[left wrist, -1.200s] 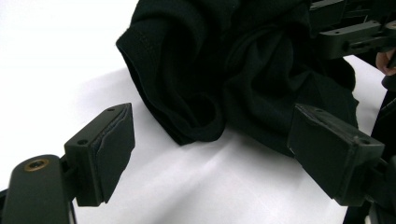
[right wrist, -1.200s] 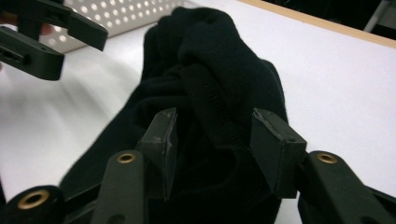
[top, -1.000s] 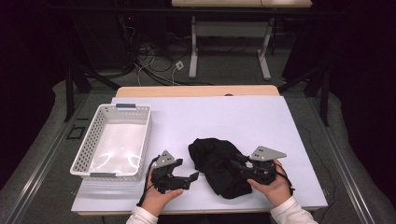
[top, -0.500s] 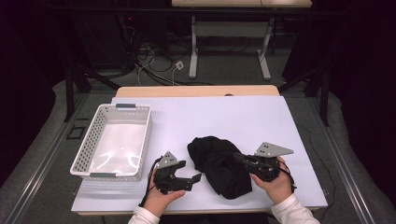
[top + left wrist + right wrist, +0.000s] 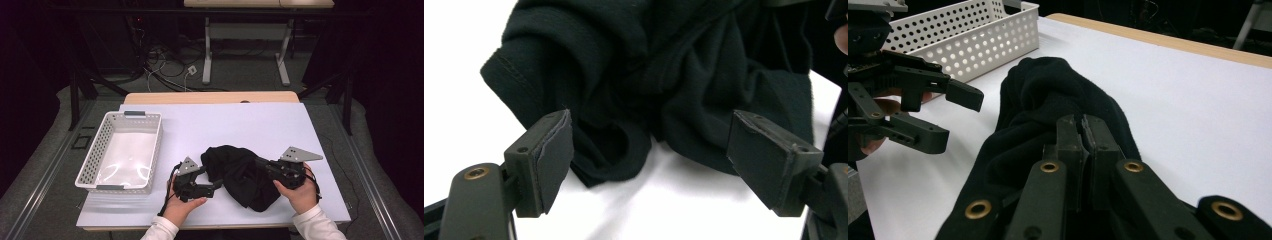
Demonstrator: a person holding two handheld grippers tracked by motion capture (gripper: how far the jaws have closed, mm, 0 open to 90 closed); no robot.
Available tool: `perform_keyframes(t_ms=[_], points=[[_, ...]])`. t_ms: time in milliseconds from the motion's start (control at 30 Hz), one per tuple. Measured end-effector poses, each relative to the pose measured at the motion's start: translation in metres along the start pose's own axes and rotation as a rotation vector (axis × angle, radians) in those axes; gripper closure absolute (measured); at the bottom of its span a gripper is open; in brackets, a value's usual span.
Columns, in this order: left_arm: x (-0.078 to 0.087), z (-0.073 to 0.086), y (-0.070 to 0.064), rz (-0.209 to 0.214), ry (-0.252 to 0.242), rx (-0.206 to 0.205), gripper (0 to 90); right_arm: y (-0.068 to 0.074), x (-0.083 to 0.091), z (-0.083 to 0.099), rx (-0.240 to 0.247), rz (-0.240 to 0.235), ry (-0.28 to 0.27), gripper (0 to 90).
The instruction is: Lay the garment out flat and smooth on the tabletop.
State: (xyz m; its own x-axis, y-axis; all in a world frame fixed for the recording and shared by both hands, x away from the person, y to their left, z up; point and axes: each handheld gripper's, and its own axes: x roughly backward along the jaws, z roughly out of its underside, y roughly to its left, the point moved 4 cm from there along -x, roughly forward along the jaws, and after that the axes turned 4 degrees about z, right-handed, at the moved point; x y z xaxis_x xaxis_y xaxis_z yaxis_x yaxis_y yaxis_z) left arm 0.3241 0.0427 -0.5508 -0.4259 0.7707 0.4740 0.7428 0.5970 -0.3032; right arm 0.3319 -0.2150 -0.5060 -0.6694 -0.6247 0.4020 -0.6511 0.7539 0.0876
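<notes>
Two grippers: right [image 5: 1082, 131] fingers clamped on black cloth [image 5: 240, 172], left [image 5: 664, 165] fingers spread just before it

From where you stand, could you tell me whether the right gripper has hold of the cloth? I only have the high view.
Observer: Yes. In the right gripper view the right gripper has its jaws pressed together on a fold of the cloth.
Operator: Thank you. And is the left one gripping anything?
Observer: No. In the left gripper view the left gripper is wide open, with the cloth's hem lying between and just beyond the pads, untouched.
Operator: Is the cloth lifted on that side?
Observer: No, its edge rests on the table there.
</notes>
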Motion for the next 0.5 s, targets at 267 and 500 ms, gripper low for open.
perform_keyframes(t_ms=[267,500], points=[[-0.009,-0.004,0.01,-0.038,0.005,0.003,19.4,-0.025,0.002,0.004,-0.062,0.042,0.003,87.3],[-0.012,-0.001,0.016,-0.055,0.022,0.008,19.4,-0.048,0.002,0.013,-0.138,0.069,0.017,87.2]])
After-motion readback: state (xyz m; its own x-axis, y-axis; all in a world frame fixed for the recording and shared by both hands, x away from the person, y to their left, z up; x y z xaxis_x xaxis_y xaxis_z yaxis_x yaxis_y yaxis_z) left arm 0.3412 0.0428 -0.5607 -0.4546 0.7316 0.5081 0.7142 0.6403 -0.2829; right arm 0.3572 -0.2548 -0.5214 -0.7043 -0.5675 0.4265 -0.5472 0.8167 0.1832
